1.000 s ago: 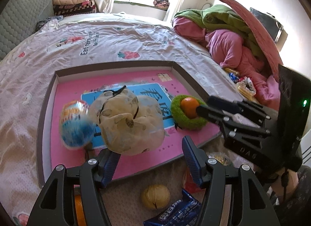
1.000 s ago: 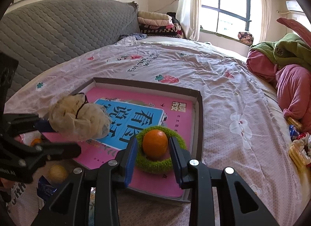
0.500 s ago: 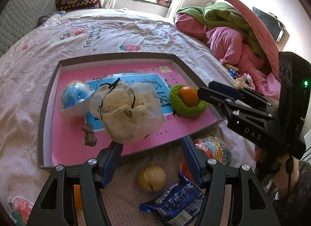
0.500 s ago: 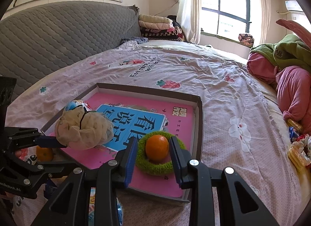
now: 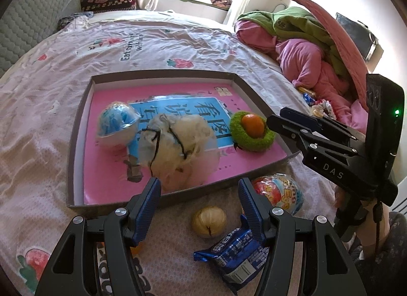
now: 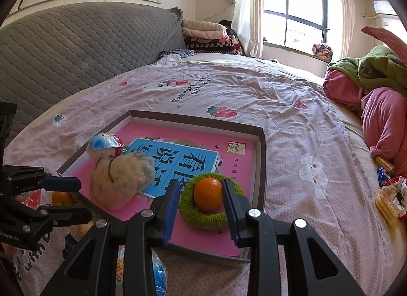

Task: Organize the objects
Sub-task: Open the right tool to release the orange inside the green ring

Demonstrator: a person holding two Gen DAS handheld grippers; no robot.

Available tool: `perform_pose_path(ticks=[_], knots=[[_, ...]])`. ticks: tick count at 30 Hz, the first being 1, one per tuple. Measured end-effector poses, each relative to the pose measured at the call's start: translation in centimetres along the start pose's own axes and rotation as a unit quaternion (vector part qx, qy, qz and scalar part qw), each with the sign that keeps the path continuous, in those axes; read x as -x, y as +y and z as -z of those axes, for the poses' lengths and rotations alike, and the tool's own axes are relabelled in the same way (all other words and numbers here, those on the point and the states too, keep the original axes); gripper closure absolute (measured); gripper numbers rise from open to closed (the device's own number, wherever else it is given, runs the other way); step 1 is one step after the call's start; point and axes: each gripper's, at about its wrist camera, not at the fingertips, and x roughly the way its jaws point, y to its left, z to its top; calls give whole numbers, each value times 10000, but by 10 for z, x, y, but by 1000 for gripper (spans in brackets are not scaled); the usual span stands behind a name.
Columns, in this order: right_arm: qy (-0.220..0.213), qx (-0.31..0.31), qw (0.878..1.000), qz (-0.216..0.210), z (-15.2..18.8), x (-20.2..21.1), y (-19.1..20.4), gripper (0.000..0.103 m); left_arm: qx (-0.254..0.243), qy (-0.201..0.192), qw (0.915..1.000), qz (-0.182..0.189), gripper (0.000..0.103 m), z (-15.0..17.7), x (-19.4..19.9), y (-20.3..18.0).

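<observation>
A shallow grey-rimmed tray (image 5: 76, 143) with a pink floor lies on the bed. In it are a blue-and-white ball toy (image 5: 117, 125), a cream mesh pouch (image 5: 183, 151) and a green fuzzy ring (image 6: 203, 217) with an orange (image 6: 207, 194) in its hole. My left gripper (image 5: 199, 191) is open just in front of the tray's near rim, and the pouch lies beyond its tips, untouched. My right gripper (image 6: 201, 189) straddles the orange. Its jaws are opening, and a gap shows beside the left pad. The left gripper (image 6: 85, 198) also shows at the left of the right wrist view.
On the bedspread in front of the tray lie a walnut-like ball (image 5: 208, 222), a blue snack packet (image 5: 231, 257), a wrapped surprise egg (image 5: 279, 191) and a second orange (image 6: 62, 199). Pink and green clothes (image 5: 305, 49) are piled at the right. A grey headboard (image 6: 76, 49) stands behind.
My left gripper has drawn back from the cream pouch toward the tray's near rim, bringing the loose items in front into view. The right gripper's fingers stand slightly wider around the orange.
</observation>
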Motion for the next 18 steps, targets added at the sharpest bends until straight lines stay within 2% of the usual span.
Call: perform_pose_path(ticks=[3, 18], knots=[[-4, -26, 10000, 25, 1, 1, -2, 60, 0, 16, 10000, 19, 38, 0, 2, 1], [-69, -25, 9997, 249, -1, 9, -3, 52, 107, -291, 9995, -51, 38, -13, 23, 17]])
